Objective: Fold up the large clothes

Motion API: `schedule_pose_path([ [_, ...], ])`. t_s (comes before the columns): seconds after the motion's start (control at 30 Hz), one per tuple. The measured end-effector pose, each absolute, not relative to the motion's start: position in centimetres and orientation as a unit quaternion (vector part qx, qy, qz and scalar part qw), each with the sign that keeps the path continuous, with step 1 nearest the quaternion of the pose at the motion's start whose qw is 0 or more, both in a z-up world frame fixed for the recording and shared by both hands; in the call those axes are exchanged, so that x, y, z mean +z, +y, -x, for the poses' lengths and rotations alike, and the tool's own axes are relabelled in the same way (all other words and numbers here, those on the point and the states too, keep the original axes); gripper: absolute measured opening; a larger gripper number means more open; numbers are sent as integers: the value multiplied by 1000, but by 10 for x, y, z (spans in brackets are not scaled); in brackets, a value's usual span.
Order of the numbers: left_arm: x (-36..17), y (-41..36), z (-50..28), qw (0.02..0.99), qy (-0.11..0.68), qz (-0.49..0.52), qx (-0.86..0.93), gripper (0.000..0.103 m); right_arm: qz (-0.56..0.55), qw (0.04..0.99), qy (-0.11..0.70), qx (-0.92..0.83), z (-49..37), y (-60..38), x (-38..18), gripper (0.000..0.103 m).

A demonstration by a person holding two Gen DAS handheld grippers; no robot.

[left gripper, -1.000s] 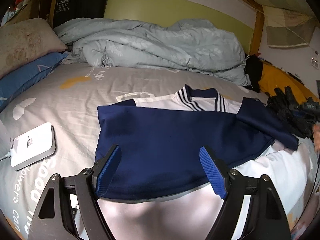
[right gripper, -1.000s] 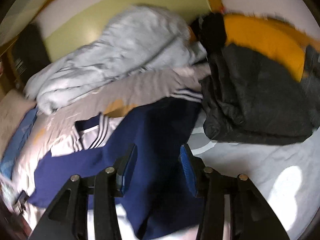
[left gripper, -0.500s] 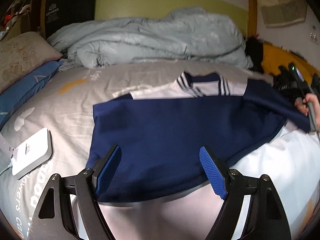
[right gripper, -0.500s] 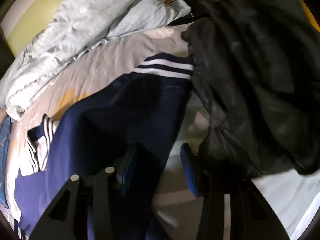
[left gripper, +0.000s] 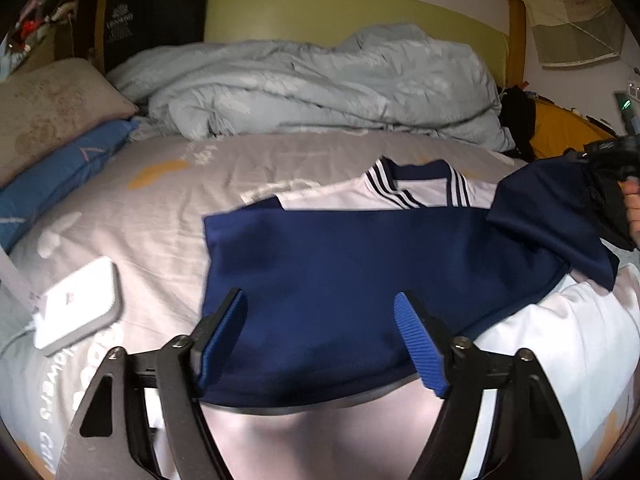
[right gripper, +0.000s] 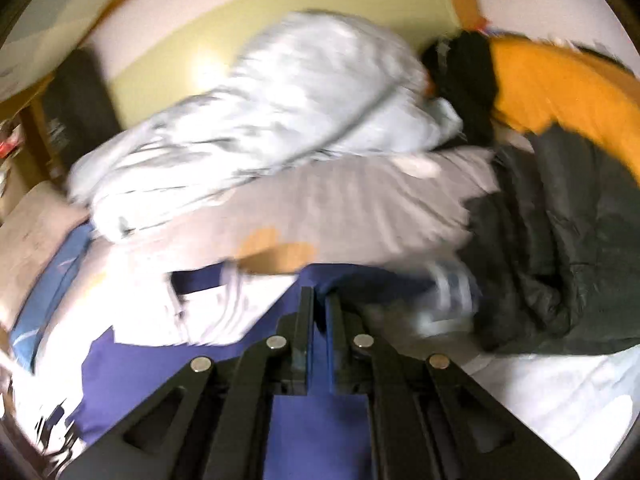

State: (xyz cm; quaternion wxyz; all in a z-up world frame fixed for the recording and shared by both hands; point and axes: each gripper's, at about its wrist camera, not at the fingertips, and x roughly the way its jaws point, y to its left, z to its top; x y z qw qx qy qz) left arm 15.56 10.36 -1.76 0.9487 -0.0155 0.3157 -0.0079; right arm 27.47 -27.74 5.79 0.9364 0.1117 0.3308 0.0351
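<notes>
**A:** While the left gripper hangs low over the near edge of the bed, what lies under it?

**B:** A navy and white shirt spread flat on the grey bedsheet. Its striped collar points toward the far end of the bed, and its near hem sits between the two blue pads. The jaws have just been closing a little, yet they stand wide apart, and neither pad presses on the cloth.

**A:** And the right gripper?

**B:** Its jaws have just snapped together and are pinched on navy cloth of the shirt. In the left wrist view that is the shirt's right sleeve, lifted off the bed at the far right edge, where a hand is partly in view. The right wrist view is badly blurred.

**A:** What else is on the bed?

**B:** A crumpled pale blue duvet along the far side, against a green and white wall. At the left, a beige pillow lies on a blue one. A small white box with a cable rests on the sheet, left of the shirt and apart from it. A dark jacket and an orange cloth are heaped at the right.
</notes>
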Motion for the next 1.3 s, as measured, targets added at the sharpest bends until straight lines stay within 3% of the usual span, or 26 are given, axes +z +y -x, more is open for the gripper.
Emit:
schedule_pose_path([
  [0.3,17,126,-133,960,276,50,-11,67,-73,918,355,160,-182,-156,5,4],
  [0.43,18,129,-132,958,277,66,-19,67,-71,891,404,192,-170,-111,-35,4],
  [0.57,15,124,-131,957,281,62,-32,67,-37,895,405,183,-162,-92,-51,7],
  [0.67,12,114,-130,957,283,43,-46,67,-35,901,390,185,-152,-102,-42,9],
  [0.77,6,101,-133,953,296,35,-63,67,-35,912,371,172,-140,-124,-24,26],
  [0.93,7,71,-144,941,318,41,-111,72,15,944,312,103,-128,-183,18,38],
  [1.17,16,-16,-148,931,320,-18,-175,83,-46,953,299,-10,-155,-266,44,46],
  [1.3,9,-55,-175,907,368,21,-202,87,-47,952,302,-25,-163,-287,32,46],
])
